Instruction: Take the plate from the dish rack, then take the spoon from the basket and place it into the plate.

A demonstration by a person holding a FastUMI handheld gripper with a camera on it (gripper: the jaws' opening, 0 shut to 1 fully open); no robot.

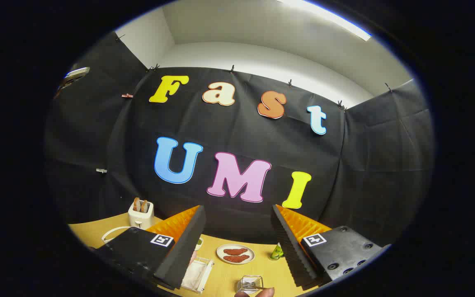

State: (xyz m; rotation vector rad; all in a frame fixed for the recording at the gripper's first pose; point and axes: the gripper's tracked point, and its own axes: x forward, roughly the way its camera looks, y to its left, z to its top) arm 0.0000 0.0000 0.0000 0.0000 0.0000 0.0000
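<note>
Tool [237, 243] spread wide, fingers well apart, nothing between them and nothing touched — raised above the bench [262, 268] and looking out over it toward the black cloth wall.

Seen in the gap between the fingers: a small plate [235, 253] lying flat out on the bench toward the far edge, carrying two reddish-brown pieces of food [235, 255]. Just beside it, close against the right finger [291, 247], a green can [277, 251], partly hidden by that finger. Nearer, at the near edge, a clear basket [250, 284] with thin metal things inside, too small to tell whether a spoon. Right below it, fingertips [262, 293] of a person's hand, just beside the basket. Next to the left finger [179, 247], a clear rack-like tray [198, 274] with something white in it, partly covered by the finger; whether that is the dish rack cannot be told.

Beyond the left finger, toward the far left corner of the bench, a cream toaster [140, 213] standing upright with two slices of bread poking out of the top. Beside it, a white curved thing [114, 234], mostly hidden behind the tool.
</note>
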